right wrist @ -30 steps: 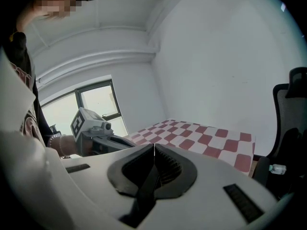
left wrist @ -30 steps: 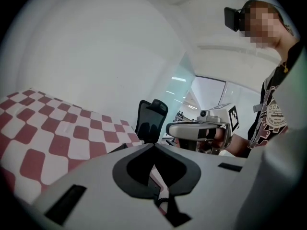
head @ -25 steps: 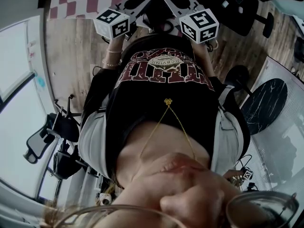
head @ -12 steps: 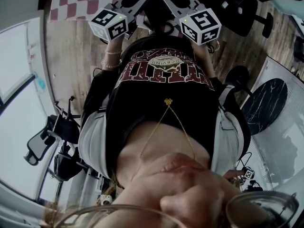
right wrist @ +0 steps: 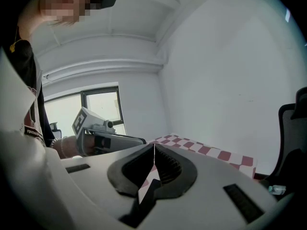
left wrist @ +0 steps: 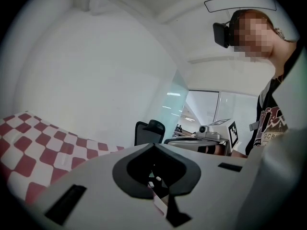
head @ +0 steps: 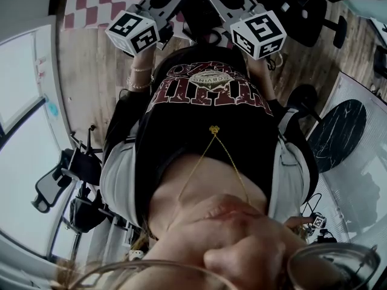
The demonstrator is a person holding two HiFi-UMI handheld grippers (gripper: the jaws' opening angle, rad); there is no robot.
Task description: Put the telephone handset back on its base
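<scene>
While handset and base are showing in no view, task is looking unstarted | left tool (left wrist: 152, 146) jaws sitting together, empty | right tool (right wrist: 154, 150) likewise | grasping and placing remaining

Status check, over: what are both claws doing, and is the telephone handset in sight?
Left claw shut, empty. Right claw shut, empty. Telephone handset and base not in any view. Red-and-white checked cloth ahead, no obstruction seen.
</scene>
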